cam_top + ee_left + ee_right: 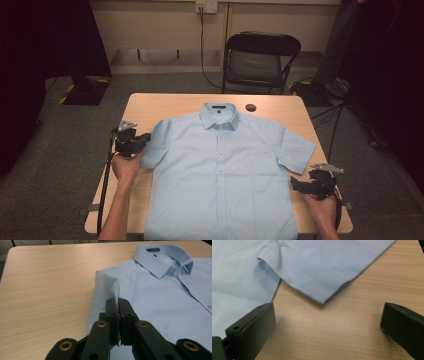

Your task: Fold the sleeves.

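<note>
Nearest the high camera, the person's two forearms come up from the bottom edge, each hand holding a gripper at one side of a light blue shirt [220, 175]. The shirt lies flat on its back on the wooden table [165, 102], buttoned, collar [218, 116] pointing toward the far edge, hem reaching the near edge.

The left gripper [144, 138] sits at the shirt's sleeve on that side. In the left gripper view its black jaws are pressed together, pinching a fold of that sleeve [110, 287]; the cloth rises in a small ridge just ahead of the jaw tips, and the sleeve lies doubled inward over the shirt's body.

The right gripper [296, 184] rests low near the table's near right corner, just below the other sleeve [296, 150], which lies spread flat. In the right gripper view its jaws stand wide apart, bare tabletop between them, and the sleeve hem [329, 287] lies ahead of them, not touched.

A small dark round thing [251, 107] lies on the table beside the collar. Beyond the table stands a black folding chair [260, 60]
</note>
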